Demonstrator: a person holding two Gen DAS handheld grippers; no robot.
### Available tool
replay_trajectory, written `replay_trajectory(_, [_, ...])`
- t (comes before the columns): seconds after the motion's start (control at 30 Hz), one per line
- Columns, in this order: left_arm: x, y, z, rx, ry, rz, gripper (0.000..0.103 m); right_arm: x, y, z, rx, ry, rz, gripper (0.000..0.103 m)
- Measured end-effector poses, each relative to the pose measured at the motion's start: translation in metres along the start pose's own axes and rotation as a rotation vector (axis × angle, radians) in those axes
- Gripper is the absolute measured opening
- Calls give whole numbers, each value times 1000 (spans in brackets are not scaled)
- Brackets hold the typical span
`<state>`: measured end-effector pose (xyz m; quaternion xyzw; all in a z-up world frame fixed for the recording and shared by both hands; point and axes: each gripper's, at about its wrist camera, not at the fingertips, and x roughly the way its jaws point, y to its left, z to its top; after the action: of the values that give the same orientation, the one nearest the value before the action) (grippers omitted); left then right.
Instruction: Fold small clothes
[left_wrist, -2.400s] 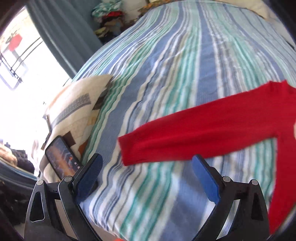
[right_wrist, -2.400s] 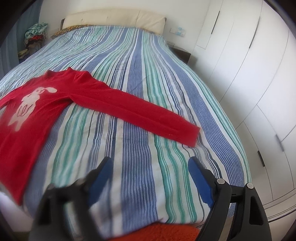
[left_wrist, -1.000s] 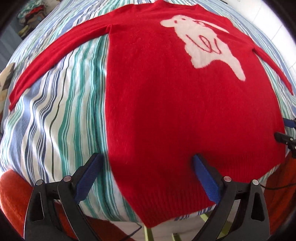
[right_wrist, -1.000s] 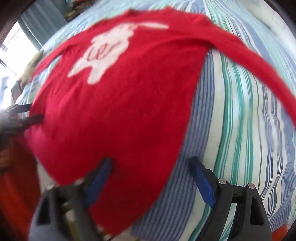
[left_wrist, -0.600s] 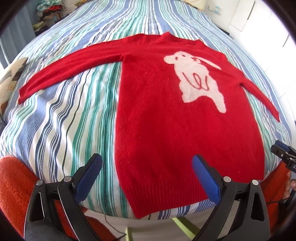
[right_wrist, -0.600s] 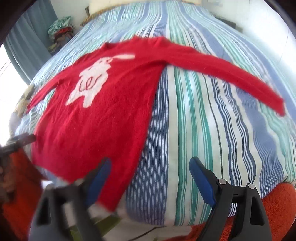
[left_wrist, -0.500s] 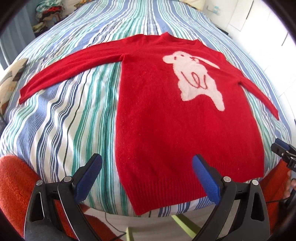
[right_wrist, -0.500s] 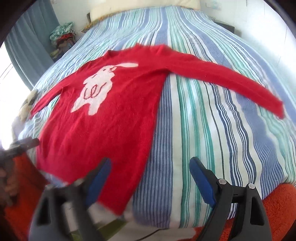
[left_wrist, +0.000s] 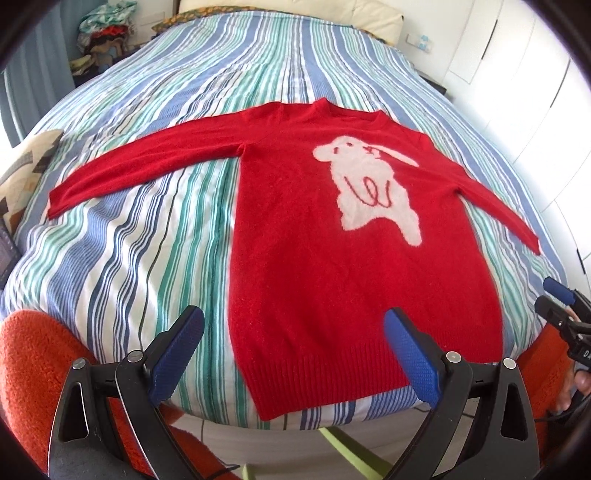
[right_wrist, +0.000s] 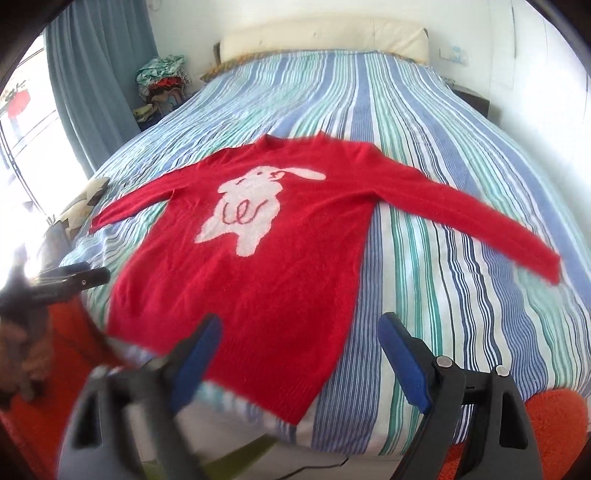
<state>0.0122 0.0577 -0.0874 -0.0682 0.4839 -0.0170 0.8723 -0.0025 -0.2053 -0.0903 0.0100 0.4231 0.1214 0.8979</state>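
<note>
**Red sweater laid flat on bed, both claws open and empty**

The red knitted long-sleeved sweater with a white rabbit figure lies face up on the bed with the blue, green and white striped cover. Its body is spread flat. The neckline points toward the cream padded headboard. The ribbed hem lies at the near edge of the bed. Both sleeves extend outward and slightly toward the near edge, one on each side of the body.

The left claw hangs over the near edge of the bed, in front of the hem. Its blue pads stand wide apart. Nothing is between them, and they do not touch the sweater.

The right claw hangs near the hem corner on the sweater's other side. Its jaws stand wide and hold nothing. The left finger of this claw is blurred in the right wrist view.

Each claw appears at the margin of the other camera's view.

Orange fleece fabric shows at the lower corners of both views. A patterned cream cushion lies at the bed's left edge. A pile of mixed clothes sits beside the blue curtain. White wardrobe doors stand on the right.
</note>
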Motion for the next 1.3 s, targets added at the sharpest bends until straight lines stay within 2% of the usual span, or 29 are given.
replay_trajectory(0.1, [-16,-2,-1,-15,-22,20,98,11,-2,1,6,23,30,85])
replay_trajectory(0.3, [-43,-9,15,-28,-64,-21,99,8,-5,5,20,-36,75,85])
replay_trajectory(0.53, [-21,-21,44,-46,-107,-28,99,10,-9,2,50,-42,62,85])
replay_trajectory(0.7, [-6,-24,25,-83,-125,-37,99,-1,-17,3,69,-47,20,85])
replay_trajectory(0.8, [4,-27,10,-53,-121,-39,99,-7,-24,9,83,-64,9,85])
replay_trajectory(0.9, [13,-31,8,-3,-115,12,99,2,-29,12,77,-74,-18,85])
replay_trajectory(1.1, [19,-25,6,10,-141,54,99,30,-33,9,103,-29,21,85])
replay_trajectory(1.3, [26,-17,6,-3,-136,38,99,40,-37,-1,124,-8,28,85])
